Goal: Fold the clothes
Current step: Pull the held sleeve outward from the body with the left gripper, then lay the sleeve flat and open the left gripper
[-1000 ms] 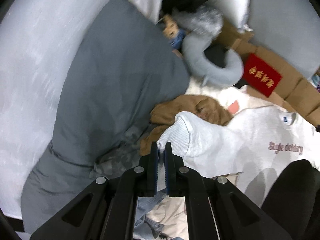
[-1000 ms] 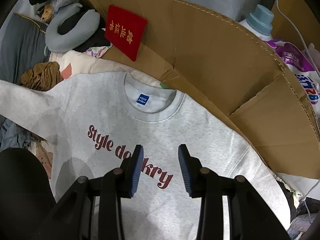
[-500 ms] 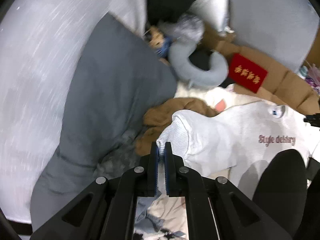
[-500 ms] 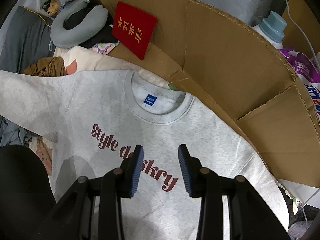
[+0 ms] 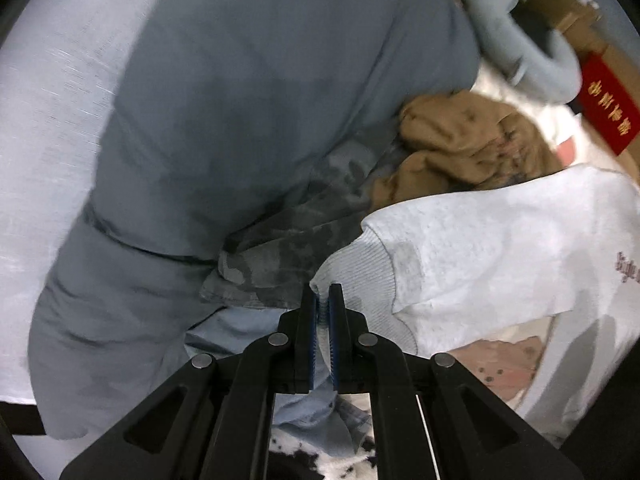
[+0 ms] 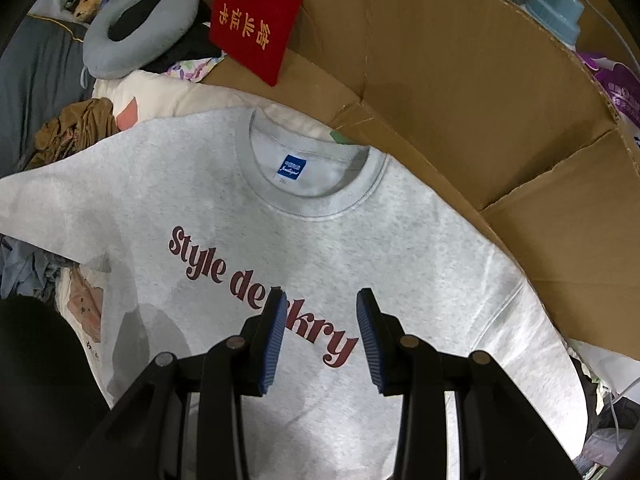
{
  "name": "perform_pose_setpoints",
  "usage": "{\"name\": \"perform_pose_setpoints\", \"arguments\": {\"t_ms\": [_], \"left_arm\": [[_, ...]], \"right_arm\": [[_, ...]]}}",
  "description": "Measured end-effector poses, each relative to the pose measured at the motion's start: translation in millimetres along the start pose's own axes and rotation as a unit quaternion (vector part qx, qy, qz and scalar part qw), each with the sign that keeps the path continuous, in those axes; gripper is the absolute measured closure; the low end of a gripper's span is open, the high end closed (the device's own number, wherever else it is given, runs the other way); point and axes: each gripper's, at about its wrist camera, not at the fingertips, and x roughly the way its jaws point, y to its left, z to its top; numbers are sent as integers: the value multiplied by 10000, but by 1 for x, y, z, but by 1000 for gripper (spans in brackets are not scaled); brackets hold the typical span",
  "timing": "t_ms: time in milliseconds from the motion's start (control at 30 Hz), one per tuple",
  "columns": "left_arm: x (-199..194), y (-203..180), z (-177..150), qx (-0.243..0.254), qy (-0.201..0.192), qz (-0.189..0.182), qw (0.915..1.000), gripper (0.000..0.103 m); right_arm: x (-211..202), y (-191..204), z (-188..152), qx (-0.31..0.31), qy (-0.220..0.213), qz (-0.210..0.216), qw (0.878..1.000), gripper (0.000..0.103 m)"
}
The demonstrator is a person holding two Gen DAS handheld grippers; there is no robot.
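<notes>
Right, over on the far side a flattened brown cardboard box [image 6: 460, 92] lies open, and it carries a red booklet with gold lettering [image 6: 254, 26] on its near flap, a bottle with a pale blue cap [image 6: 556, 10] at its far edge and a purple-and-white printed pouch [image 6: 618, 88] beside that. Nothing else can be made out in it.

Front and centre is the light grey sweatshirt with dark red "Style" lettering [image 6: 320, 248], spread chest-up on the clutter, collar toward the cardboard, one sleeve stretched out to the left. Past that sleeve sit a crumpled tan garment [image 5: 472, 140], a grey-blue U-shaped neck pillow [image 6: 136, 40] and a big slate-grey cushion [image 5: 260, 100].

The left gripper [image 5: 323, 300] points steeply down, its fingers clamped tight on the ribbed cuff [image 5: 360, 264] of the sweatshirt's sleeve, the cuff bunched up just over a dark camouflage-patterned cloth [image 5: 272, 264].

The right gripper [image 6: 322, 320] hangs tilted down over the chest print, its fingers apart with only air between them, not touching the fabric as far as can be seen.
</notes>
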Motion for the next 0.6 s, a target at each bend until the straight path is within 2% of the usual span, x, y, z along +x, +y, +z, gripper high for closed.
{"name": "perform_pose_setpoints", "arguments": {"t_ms": [100, 267, 433, 467, 500, 567, 600], "left_arm": [[31, -1, 3, -11, 175, 66, 9998, 98], [72, 7, 5, -331, 378, 231, 9985, 98], [92, 7, 7, -652, 655, 200, 9955, 89], [91, 6, 7, -685, 649, 202, 9953, 81], [90, 6, 7, -718, 643, 205, 9951, 65], [86, 4, 8, -788, 616, 286, 9946, 47], [84, 2, 7, -792, 577, 321, 9947, 46]], "right_arm": [[4, -3, -2, 19, 76, -24, 10000, 69], [3, -10, -9, 214, 139, 105, 9996, 69], [-8, -18, -18, 412, 159, 125, 9989, 68], [-11, -20, -20, 439, 153, 125, 9988, 67], [-15, -21, -22, 467, 147, 125, 9987, 65], [-18, -25, -27, 479, 111, 188, 9986, 61], [-17, -29, -30, 490, 95, 225, 9985, 61]]}}
